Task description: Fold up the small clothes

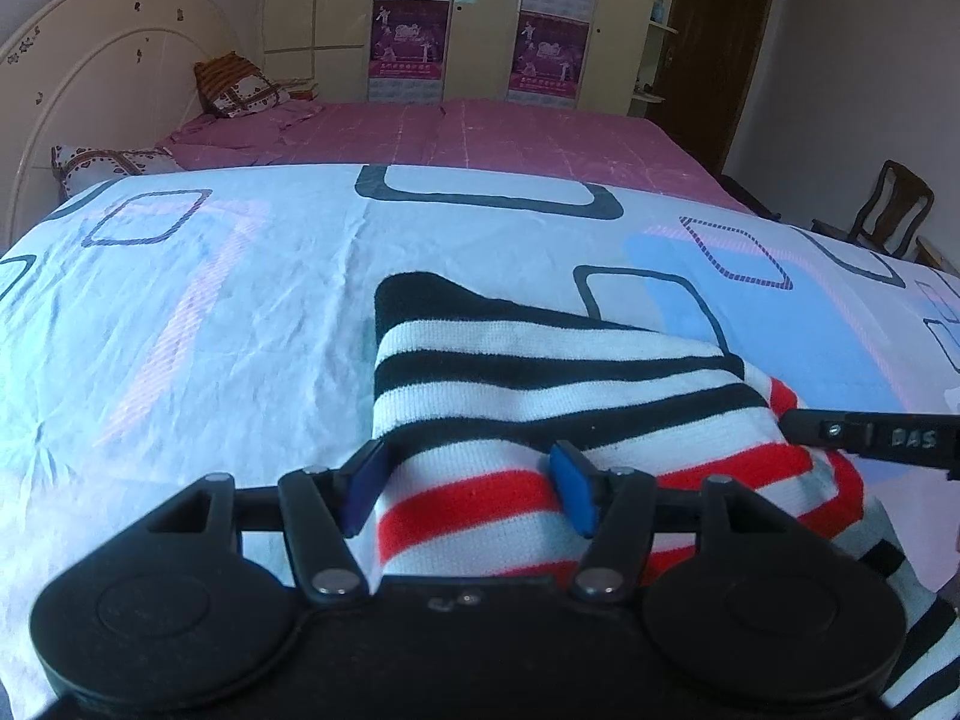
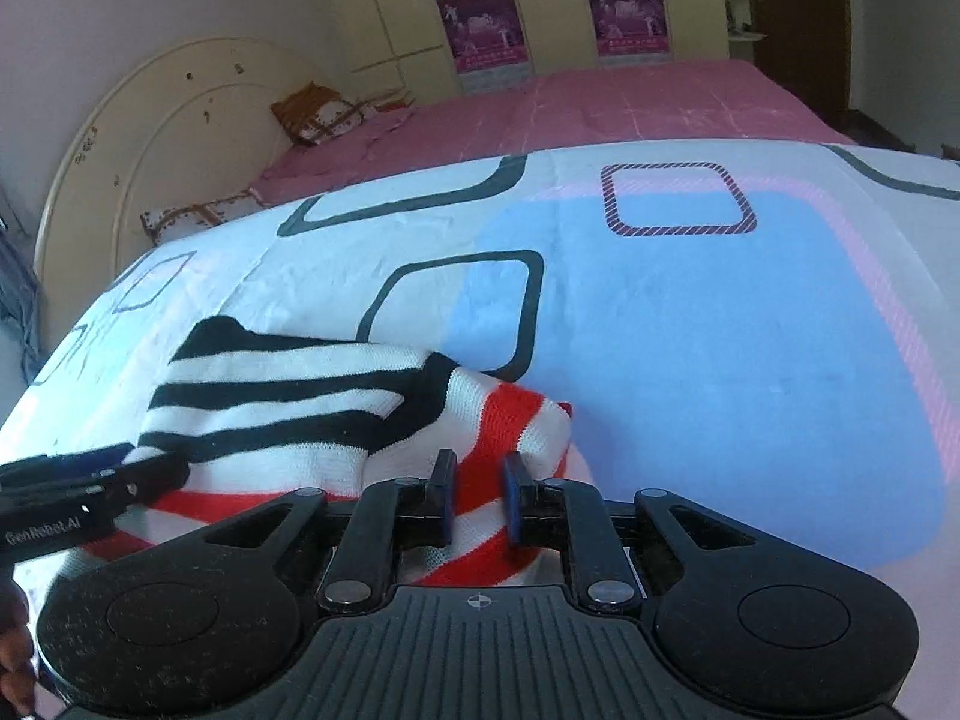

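Note:
A small knit garment with black, white and red stripes (image 1: 540,396) lies on a white and blue patterned sheet (image 1: 210,300). My left gripper (image 1: 471,489) stands wide open with the garment's near left edge between its blue pads. My right gripper (image 2: 478,495) has its jaws close together on a fold of the garment's red-striped part (image 2: 480,468). The garment's black-striped part (image 2: 288,390) lies folded over toward the far left. Each gripper shows at the edge of the other's view: the right one at the left wrist view's right edge (image 1: 870,438), the left one at the right wrist view's left edge (image 2: 78,492).
The patterned sheet (image 2: 720,330) covers the near part of a bed. A pink bedspread (image 1: 480,132) lies beyond it, with pillows (image 1: 240,87) by a cream headboard (image 1: 90,78). Wardrobes with posters stand at the back. A wooden chair (image 1: 888,210) is at the far right.

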The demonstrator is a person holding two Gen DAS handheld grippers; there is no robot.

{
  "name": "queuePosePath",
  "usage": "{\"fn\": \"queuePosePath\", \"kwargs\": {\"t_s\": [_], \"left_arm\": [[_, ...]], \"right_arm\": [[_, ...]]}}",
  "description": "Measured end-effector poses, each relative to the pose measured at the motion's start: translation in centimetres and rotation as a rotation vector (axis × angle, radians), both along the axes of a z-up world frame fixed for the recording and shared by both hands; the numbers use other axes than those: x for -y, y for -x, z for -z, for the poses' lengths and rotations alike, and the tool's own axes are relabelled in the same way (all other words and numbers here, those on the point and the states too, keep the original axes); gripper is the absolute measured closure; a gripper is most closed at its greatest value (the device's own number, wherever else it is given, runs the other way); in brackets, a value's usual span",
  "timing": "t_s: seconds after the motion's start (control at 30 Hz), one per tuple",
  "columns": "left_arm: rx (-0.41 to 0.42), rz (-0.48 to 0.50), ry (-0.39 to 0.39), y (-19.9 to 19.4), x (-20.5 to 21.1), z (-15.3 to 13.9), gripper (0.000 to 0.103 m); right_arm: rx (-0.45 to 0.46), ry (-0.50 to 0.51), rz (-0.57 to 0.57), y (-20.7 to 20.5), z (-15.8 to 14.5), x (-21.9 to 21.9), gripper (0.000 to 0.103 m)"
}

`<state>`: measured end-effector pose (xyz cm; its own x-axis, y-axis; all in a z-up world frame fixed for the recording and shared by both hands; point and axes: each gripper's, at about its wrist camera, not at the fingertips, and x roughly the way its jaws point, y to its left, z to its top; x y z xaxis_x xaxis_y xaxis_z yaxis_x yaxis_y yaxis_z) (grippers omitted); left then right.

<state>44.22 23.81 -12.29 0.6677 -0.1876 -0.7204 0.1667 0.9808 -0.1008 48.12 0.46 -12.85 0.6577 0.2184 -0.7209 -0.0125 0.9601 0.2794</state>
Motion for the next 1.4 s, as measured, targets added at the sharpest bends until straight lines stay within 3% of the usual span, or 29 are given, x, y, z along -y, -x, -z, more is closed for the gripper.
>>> {"fn": "queuePosePath", "kwargs": {"t_s": [0.1, 0.4, 0.6, 0.77, 1.07, 1.4], "left_arm": [[0.007, -0.012, 0.024, 0.9, -0.4, -0.8, 0.043], [0.035, 0.053, 0.053, 7.0, -0.8, -3.1, 0.043], [-0.001, 0.052, 0.023, 10.3, -1.0, -1.0, 0.04], [-0.027, 0.004, 0.083, 10.1, -2.1, 0.0, 0.035], [-0.045, -0.031, 0.099, 13.0, -3.1, -1.4, 0.04], [-0.077, -0.082, 0.085, 13.8, -2.8, -0.3, 0.036]], "right_arm": [[0.039, -0.039, -0.005, 1.6, -1.5, 0.5, 0.087], [0.108, -0.004, -0.113, 8.1, -4.6, -1.2, 0.087], [0.048, 0.031, -0.107, 10.5, -1.7, -1.8, 0.087], [0.013, 0.011, -0.079, 10.1, 0.5, -1.2, 0.087], [0.077, 0.006, -0.063, 14.7, -2.1, -0.6, 0.087], [-0.015, 0.039, -0.087, 15.0, 1.6, -2.0, 0.086]]}}
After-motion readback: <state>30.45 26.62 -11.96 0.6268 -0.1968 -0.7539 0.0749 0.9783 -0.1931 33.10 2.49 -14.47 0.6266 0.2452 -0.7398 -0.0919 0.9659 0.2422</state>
